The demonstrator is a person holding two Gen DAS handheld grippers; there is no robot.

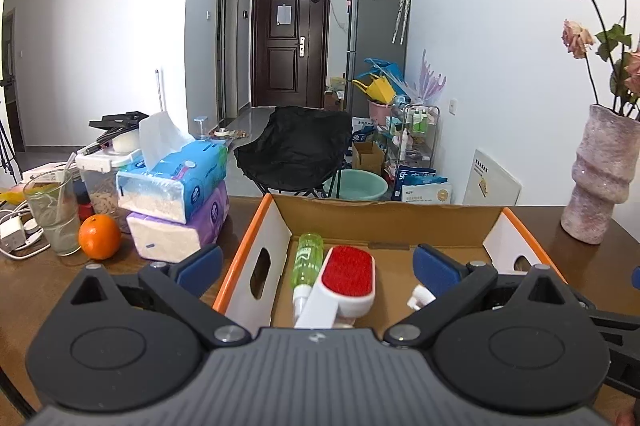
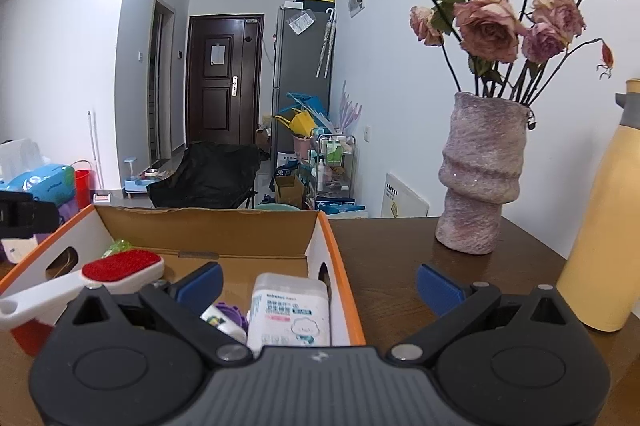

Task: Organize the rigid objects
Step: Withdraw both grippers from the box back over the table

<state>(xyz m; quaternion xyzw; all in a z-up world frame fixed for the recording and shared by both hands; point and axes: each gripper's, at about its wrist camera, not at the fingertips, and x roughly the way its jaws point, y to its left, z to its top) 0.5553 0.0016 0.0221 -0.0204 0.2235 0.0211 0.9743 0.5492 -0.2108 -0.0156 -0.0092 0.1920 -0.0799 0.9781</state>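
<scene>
An open cardboard box (image 1: 256, 238) with orange rims sits on the brown table. Inside lie a green spray bottle (image 1: 307, 258) and a white lint brush with a red pad (image 1: 347, 276). My left gripper (image 1: 318, 262) hovers open above the box's near side, with nothing between its blue pads. In the right wrist view the same box (image 2: 340, 266) holds the red-pad brush (image 2: 120, 266), a white wipes tub (image 2: 290, 310) and a small purple-and-white item (image 2: 226, 318). My right gripper (image 2: 320, 284) is open over the box's right wall, holding nothing.
Left of the box stand stacked tissue packs (image 1: 176, 194), an orange (image 1: 99, 236), a glass (image 1: 54, 214) and cables. A pink vase with dried roses (image 2: 478, 178) and a tall yellow bottle (image 2: 604, 226) stand to the right. A black chair (image 1: 294, 150) is beyond the table.
</scene>
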